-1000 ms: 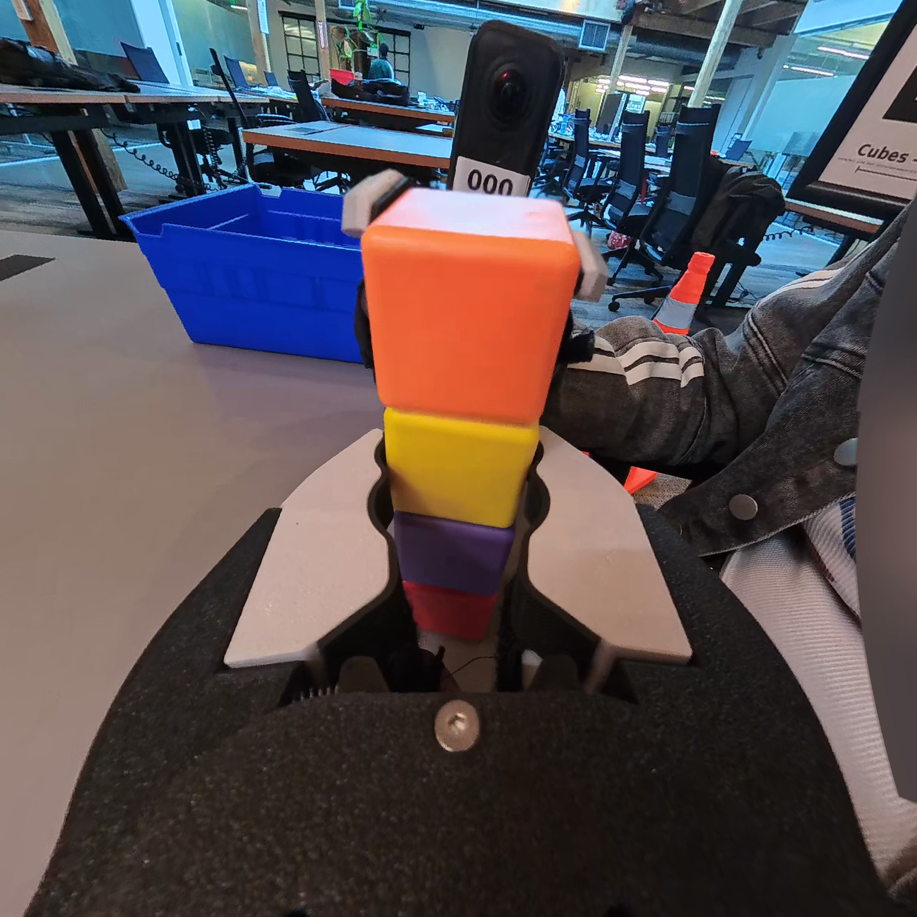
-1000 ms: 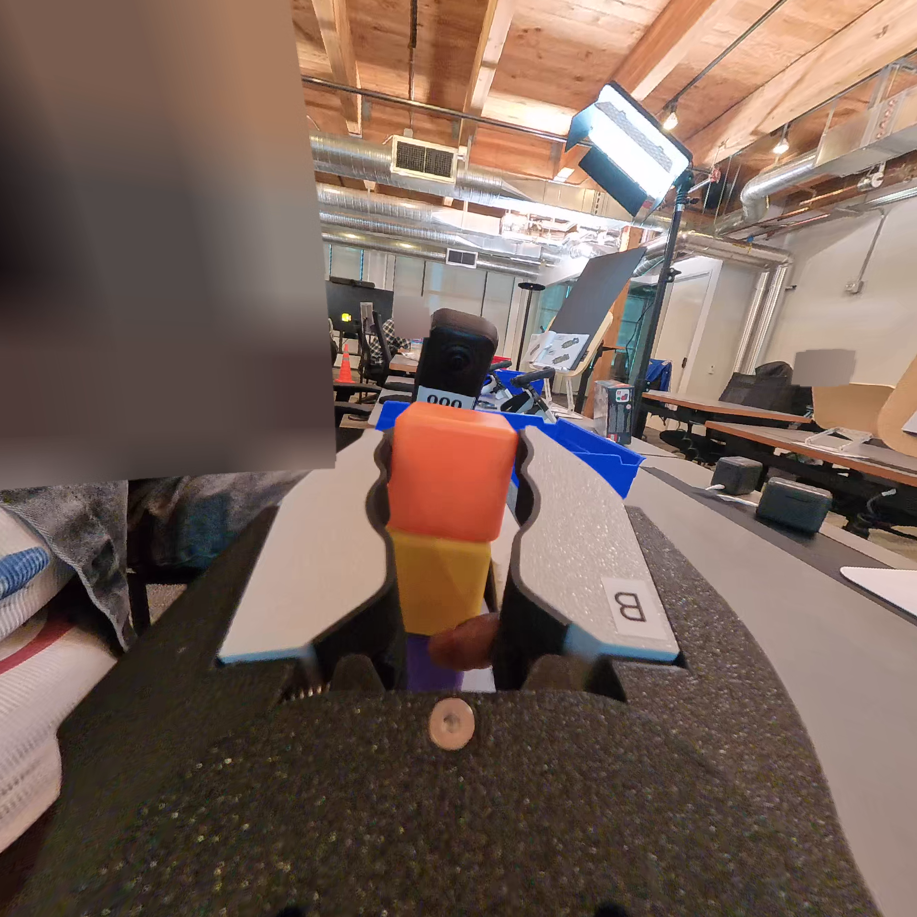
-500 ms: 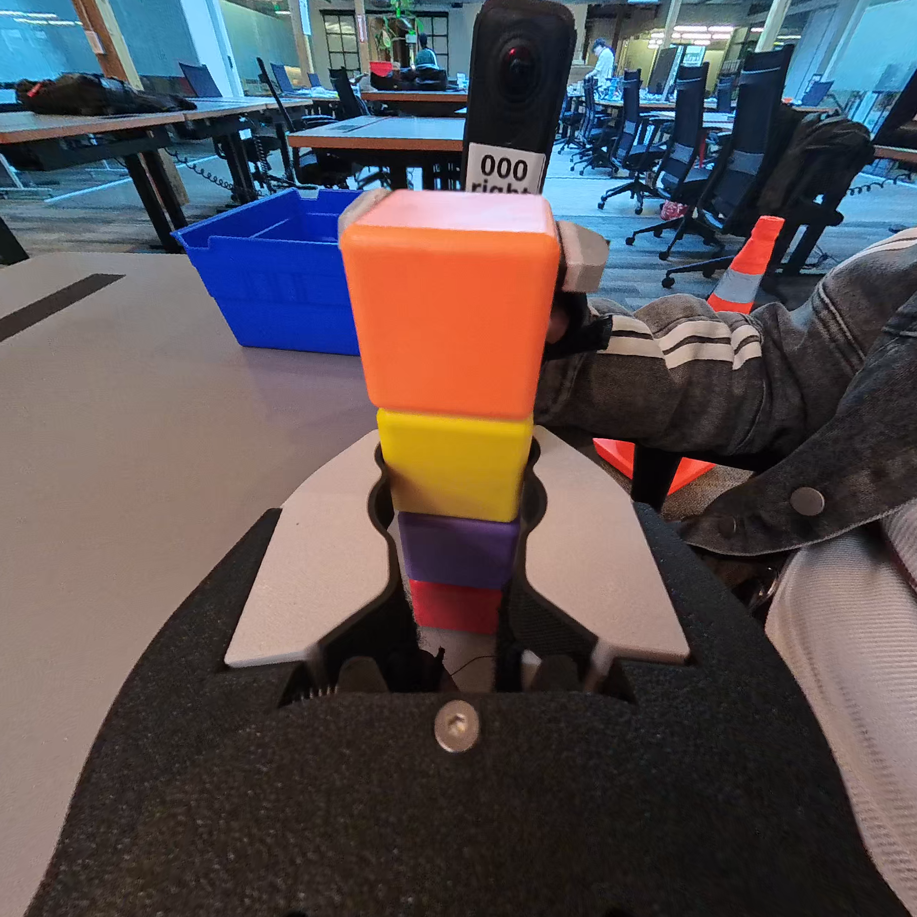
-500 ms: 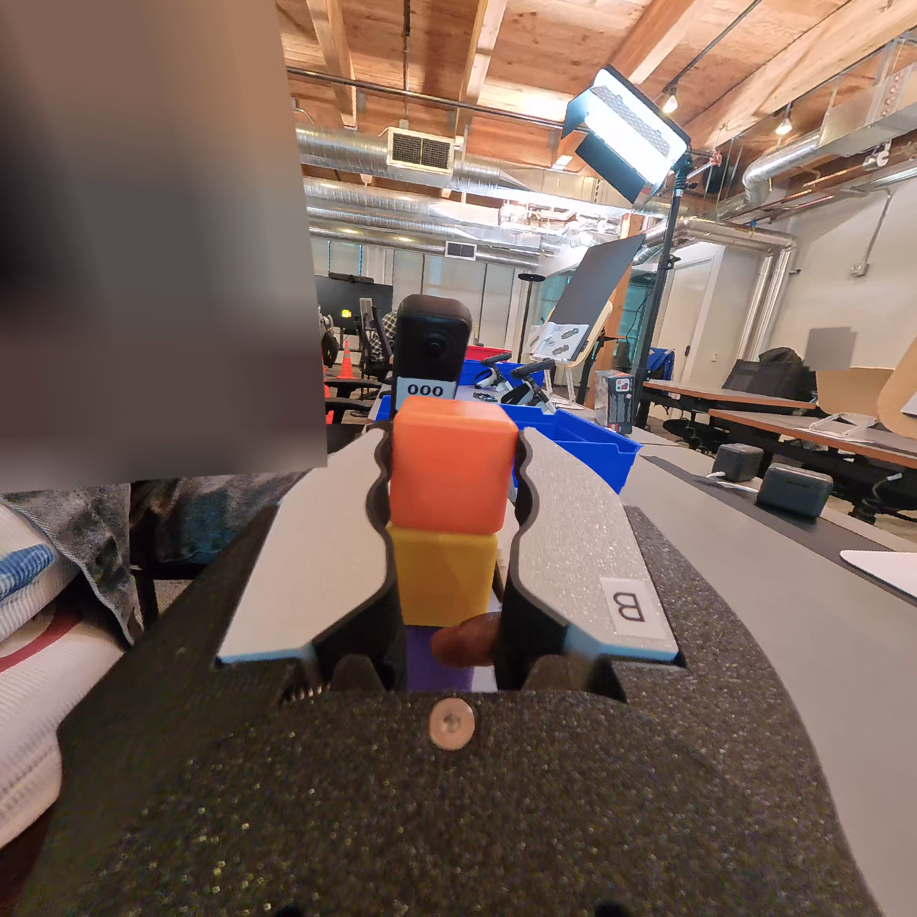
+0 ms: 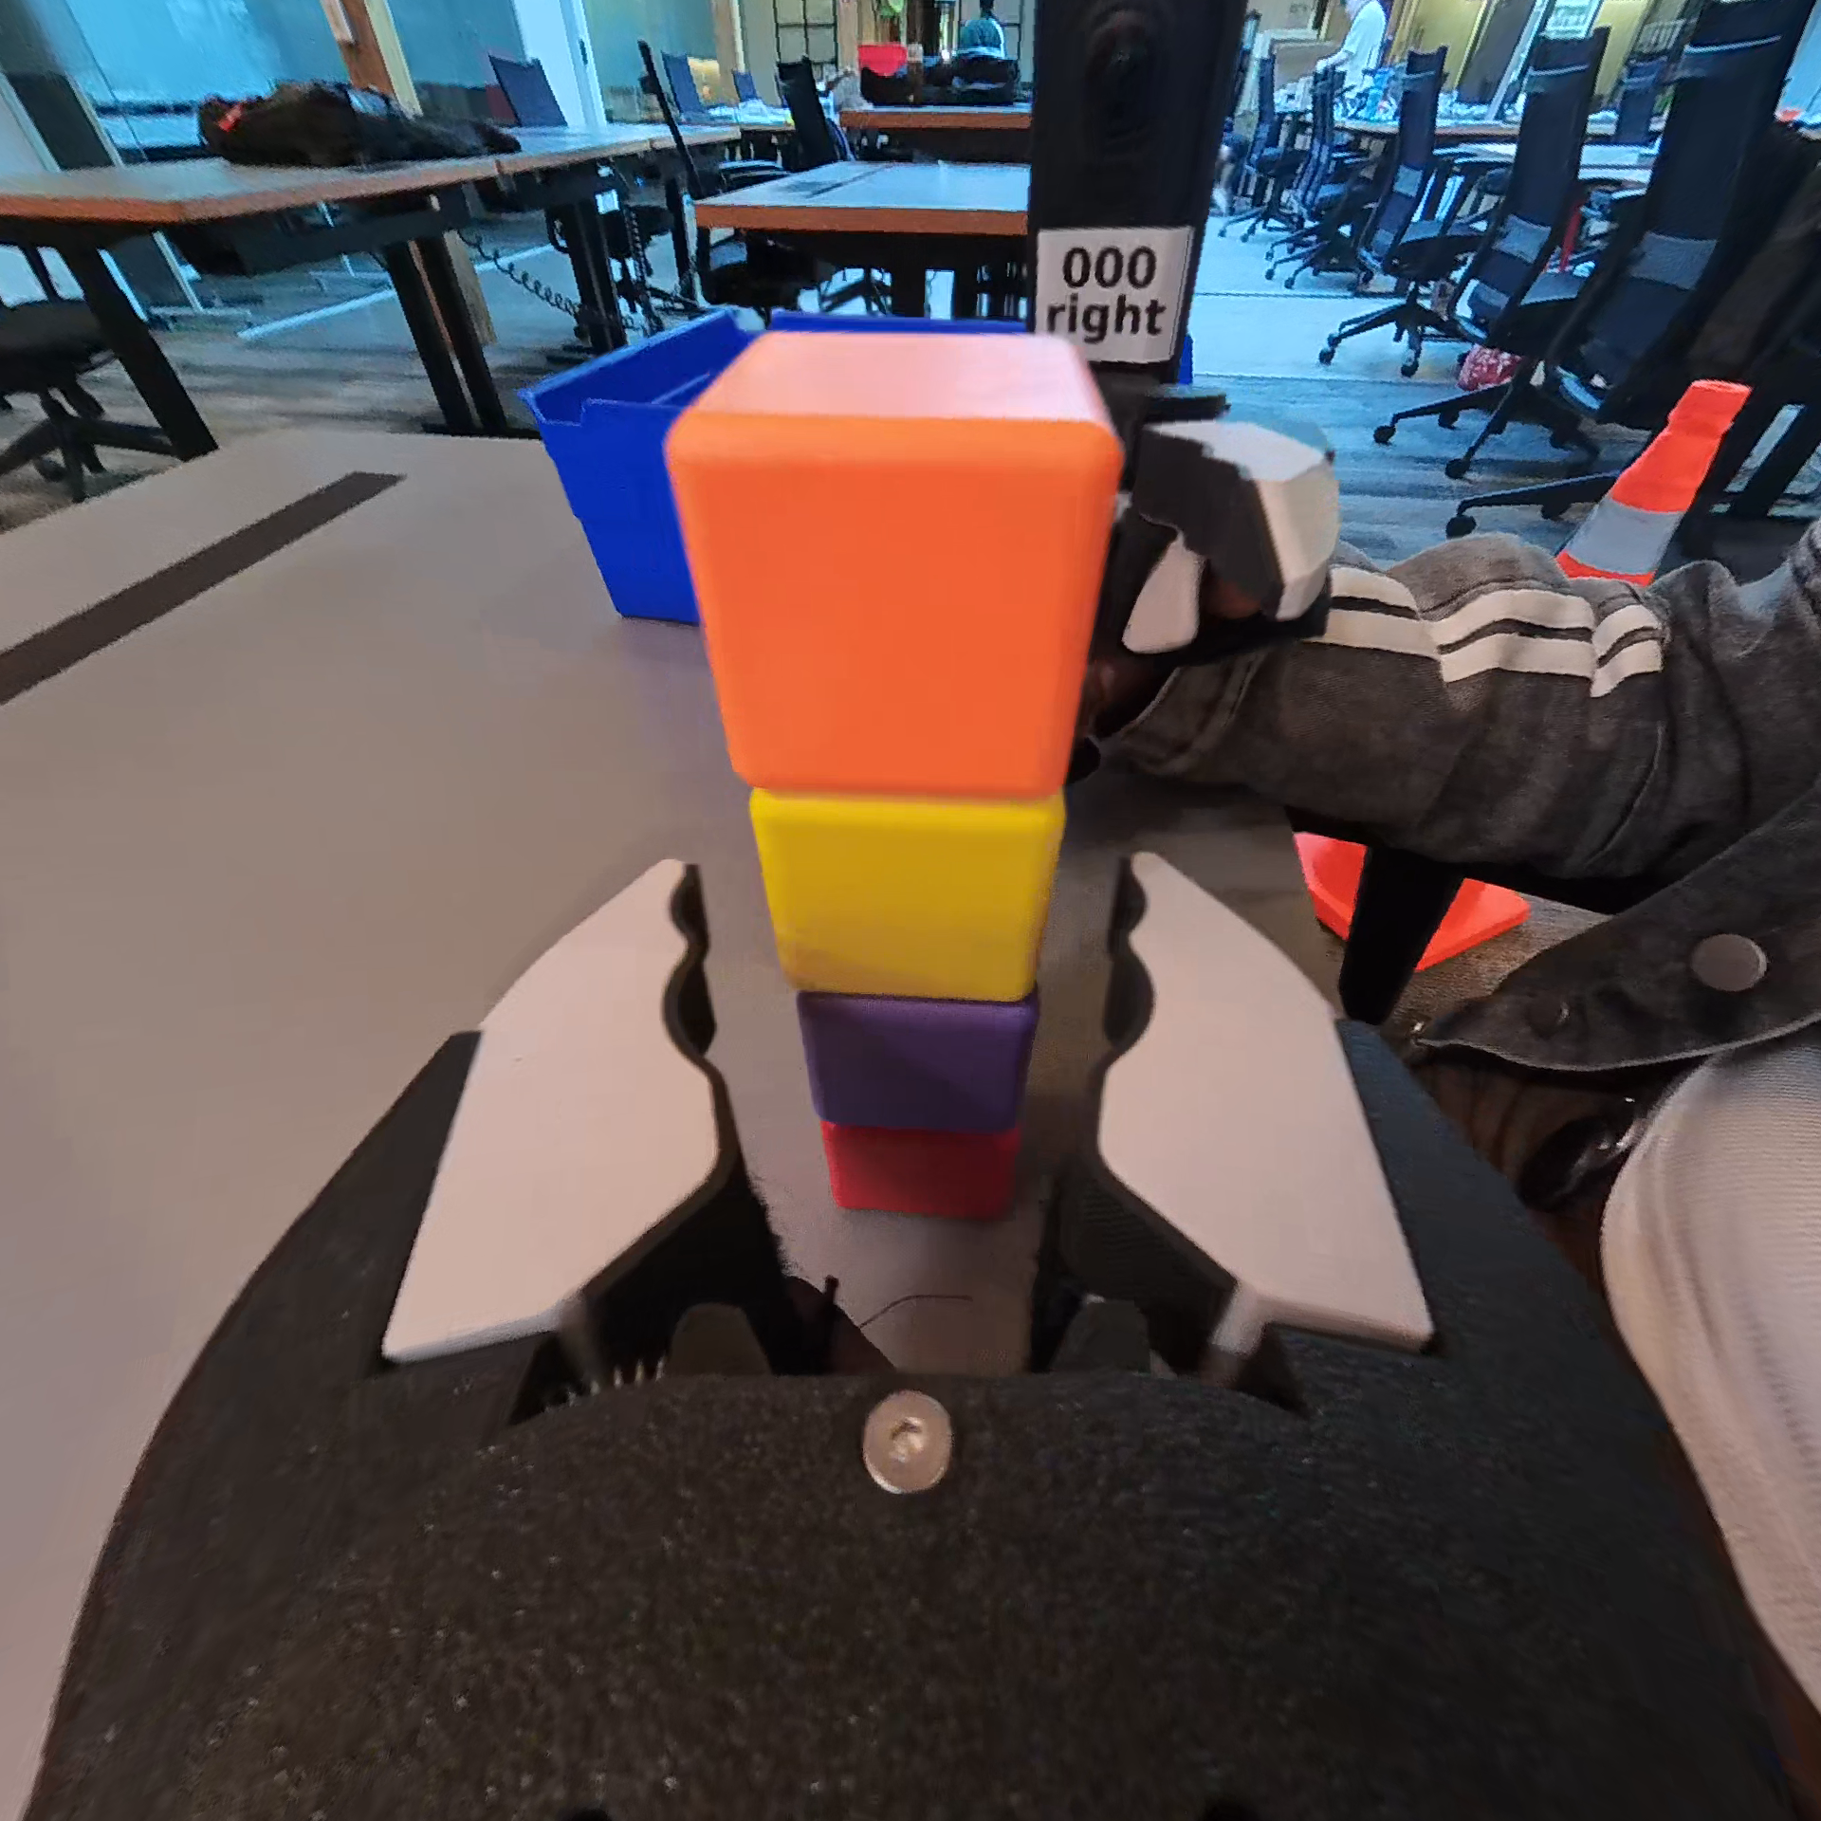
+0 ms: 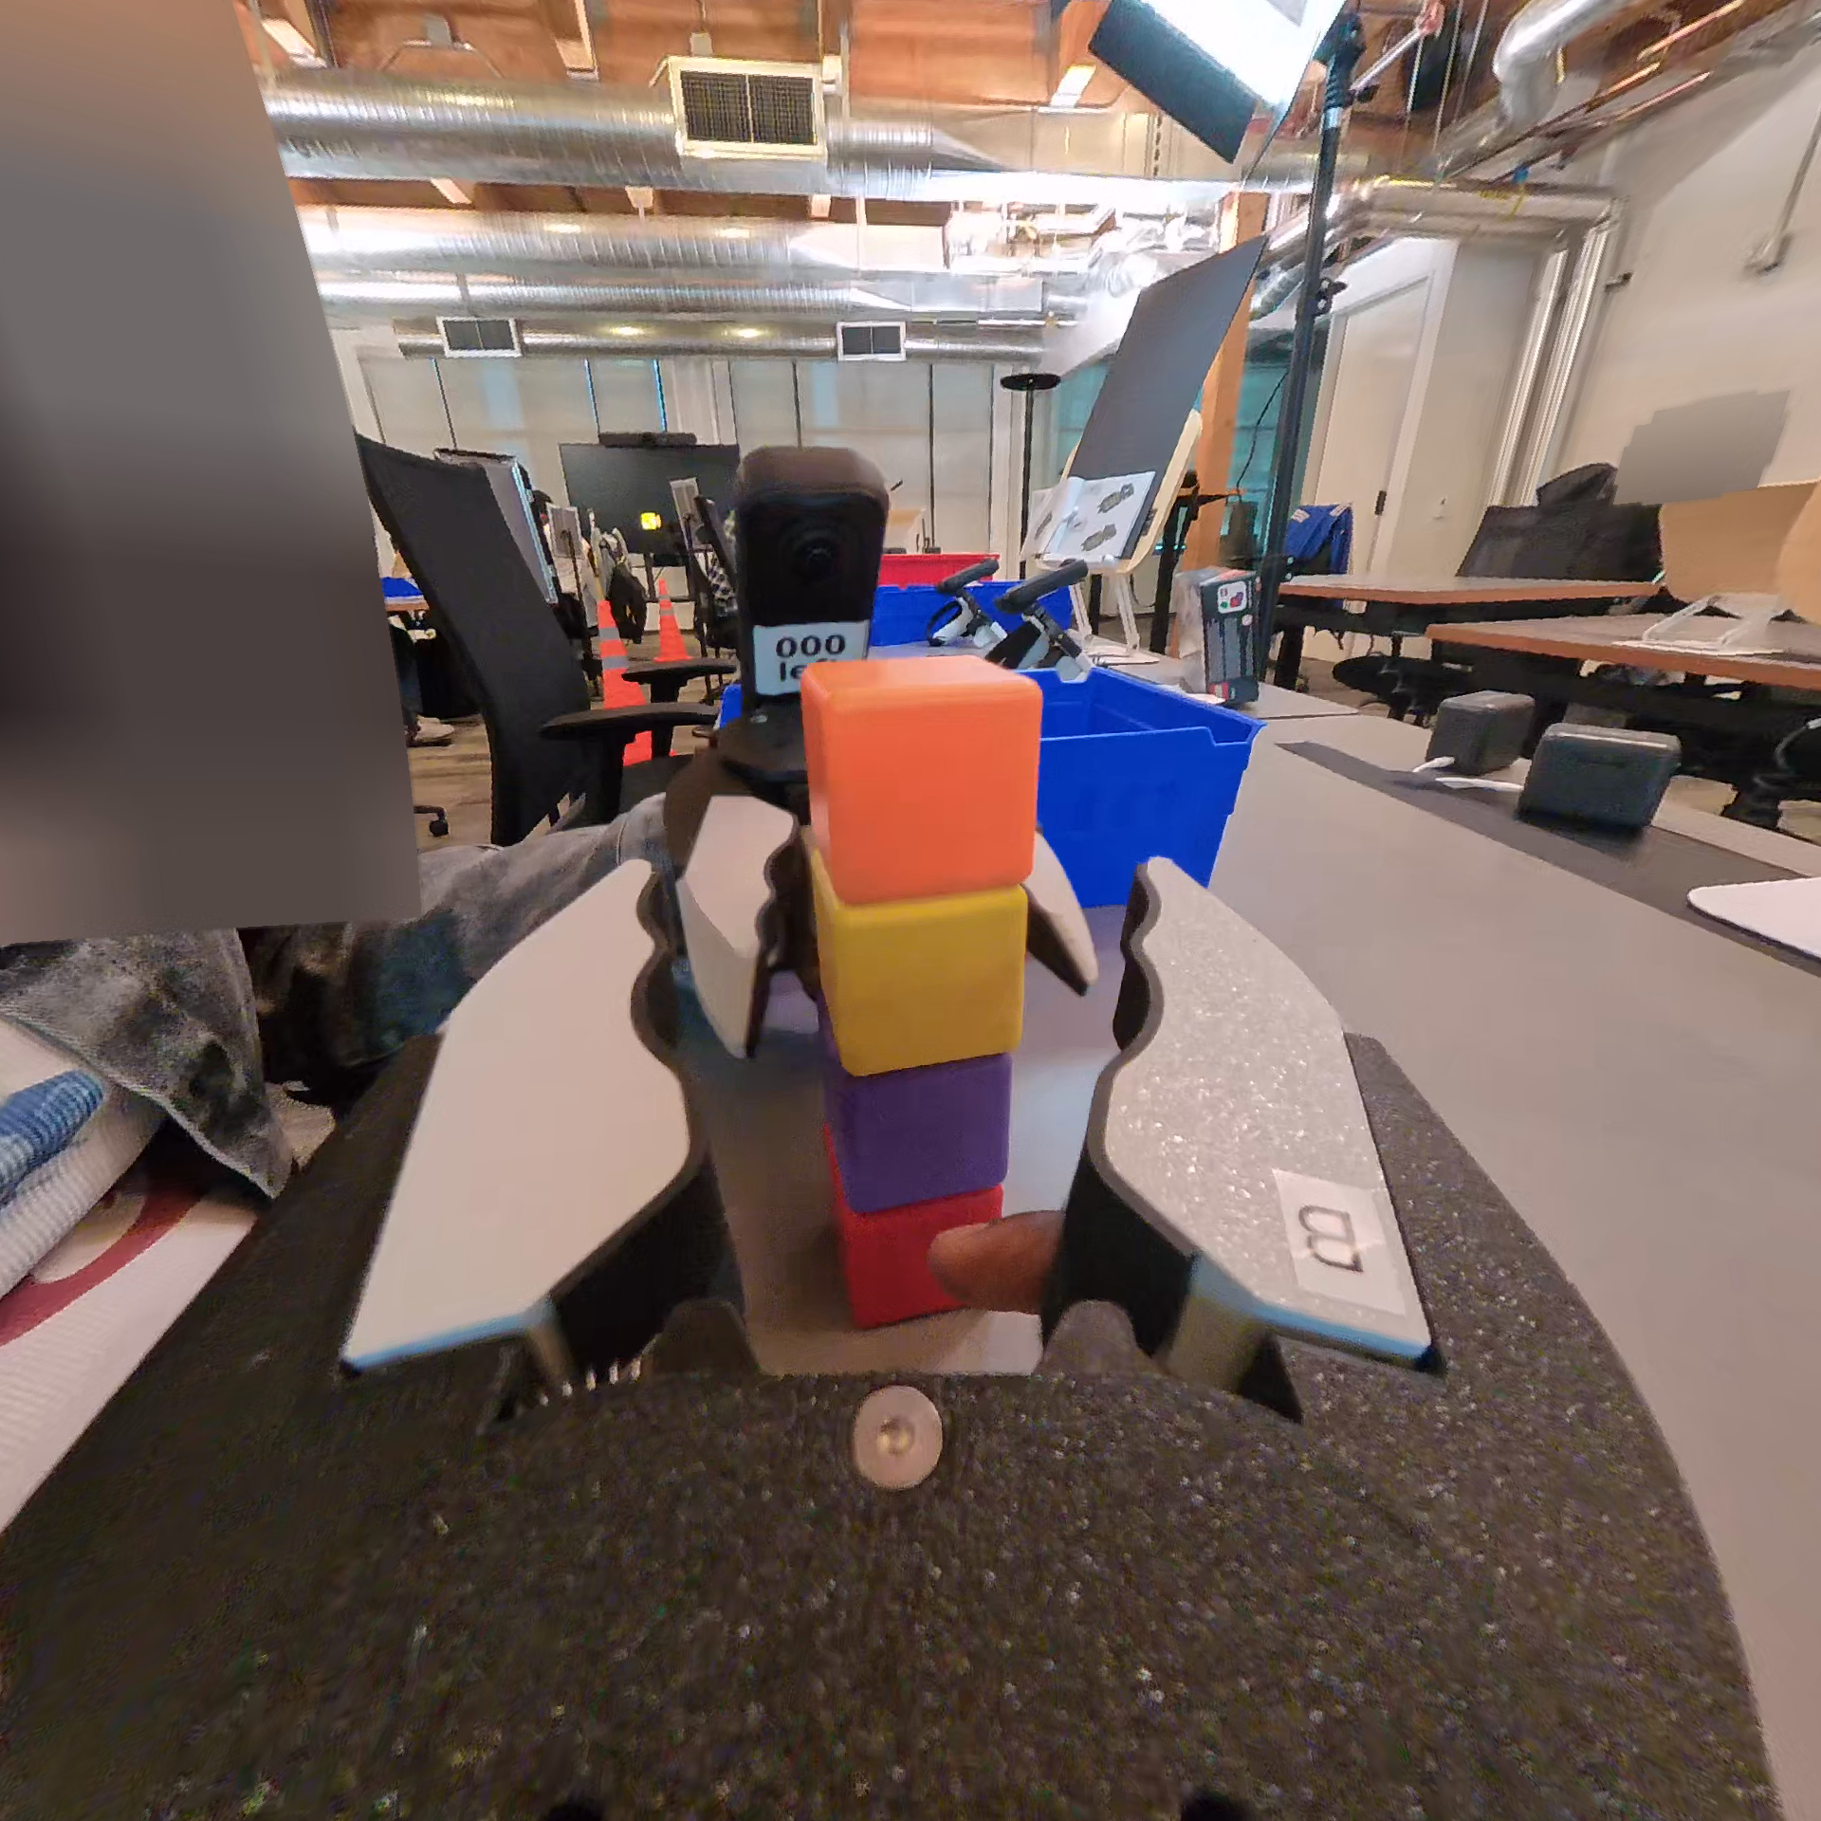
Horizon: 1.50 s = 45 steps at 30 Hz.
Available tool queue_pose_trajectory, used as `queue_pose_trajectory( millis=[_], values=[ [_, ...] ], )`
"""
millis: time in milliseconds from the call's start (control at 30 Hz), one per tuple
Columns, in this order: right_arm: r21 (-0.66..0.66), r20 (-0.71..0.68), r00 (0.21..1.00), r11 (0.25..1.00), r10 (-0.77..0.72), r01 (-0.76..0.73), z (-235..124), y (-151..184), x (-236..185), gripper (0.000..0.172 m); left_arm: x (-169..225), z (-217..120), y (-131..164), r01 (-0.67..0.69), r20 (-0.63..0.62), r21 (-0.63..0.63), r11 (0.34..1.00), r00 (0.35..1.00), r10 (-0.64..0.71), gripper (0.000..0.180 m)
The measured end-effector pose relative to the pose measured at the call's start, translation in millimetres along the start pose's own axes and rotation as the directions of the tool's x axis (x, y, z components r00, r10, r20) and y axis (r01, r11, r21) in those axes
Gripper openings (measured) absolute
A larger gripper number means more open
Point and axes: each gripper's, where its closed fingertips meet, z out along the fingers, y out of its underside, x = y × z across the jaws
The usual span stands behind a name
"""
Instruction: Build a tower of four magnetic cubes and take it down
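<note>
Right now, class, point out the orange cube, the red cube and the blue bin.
orange cube [image 5: 892, 591], left wrist view, front face.
red cube [image 5: 921, 1173], left wrist view, front face.
blue bin [image 6: 1133, 798], right wrist view, near outer wall.

orange cube [image 5: 892, 562] | yellow cube [image 5: 907, 892] | purple cube [image 5: 916, 1059] | red cube [image 5: 921, 1168] | blue bin [image 5: 631, 493]

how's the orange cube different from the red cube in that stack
The orange cube sits at the top of the tower; the red cube is at the bottom, resting on the grey table. The orange cube has its top face exposed; the red cube is covered by the purple cube. They share a rounded-edge cube shape, and neither is gripped: both grippers' fingers stand clear of the stack.
</note>
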Motion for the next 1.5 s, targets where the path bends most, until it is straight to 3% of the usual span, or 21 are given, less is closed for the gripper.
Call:
queue_pose_trajectory(
  millis=[167, 333, 500, 600, 667, 867, 1133, 1200, 1367, 1433, 1500],
  values=[
    [-0.091, 0.006, 1.000, 0.996, -0.006, 0.007, -3.1, 12.2, 1.3, 0.093, 5.5, -7.9, 14.7, 0.018, -0.037, -0.137, 0.990, 0.999, -0.023, 0.101],
    [-0.330, 0.049, 0.999, 0.944, -0.011, 0.027, -5.4, 49.4, -4.8, 0.101, 11.3, -14.1, 46.0, 0.018, -0.045, -0.358, 0.933, 0.998, -0.036, 0.105],
    [-0.537, 0.070, 0.997, 0.842, -0.021, 0.055, -8.8, 86.8, -9.2, 0.108, 5.8, -15.8, 65.9, 0.037, 0.004, -0.472, 0.881, 0.999, -0.040, 0.105],
    [-0.587, 0.076, 0.997, 0.807, -0.012, 0.054, -10.2, 97.9, -10.3, 0.109, 6.6, -13.8, 65.6, 0.033, -0.002, -0.465, 0.885, 0.999, -0.038, 0.105],
    [-0.553, 0.079, 0.997, 0.831, -0.013, 0.055, -7.5, 91.7, -10.9, 0.108, 6.6, -11.2, 57.5, 0.025, -0.007, -0.418, 0.908, 0.999, -0.031, 0.105],
    [-0.288, 0.045, 0.999, 0.957, -0.020, 0.032, -1.0, 38.9, -7.9, 0.101, 8.0, -12.3, -1.5, 0.051, -0.023, -0.083, 0.995, 0.998, -0.053, 0.103],
    [-0.021, -0.015, 0.999, 0.999, -0.043, 0.042, -0.3, -13.1, -7.9, 0.094, 5.9, -38.4, -61.4, 0.128, -0.060, 0.289, 0.949, 0.992, -0.116, 0.106],
    [0.039, -0.045, 0.998, 0.998, -0.037, 0.039, 0.9, -22.7, -5.4, 0.090, 2.9, -40.5, -60.7, 0.128, -0.056, 0.304, 0.944, 0.992, -0.117, 0.106],
    [0.073, -0.068, 0.998, 0.997, -0.003, 0.008, 10.0, -22.9, -4.0, 0.086, 6.6, -14.0, -23.8, 0.153, -0.102, 0.140, 0.978, 0.985, -0.139, 0.104],
    [0.080, -0.054, 0.998, 0.997, 0.026, -0.022, 12.6, -22.0, -5.3, 0.084, 12.3, -2.2, -17.3, 0.156, -0.125, 0.119, 0.981, 0.982, -0.141, 0.090],
    [0.063, -0.056, 0.998, 0.998, 0.021, -0.018, 13.6, -19.0, -5.2, 0.083, 10.5, 5.6, -10.7, 0.125, -0.086, 0.103, 0.987, 0.989, -0.117, 0.053]
  ],
)
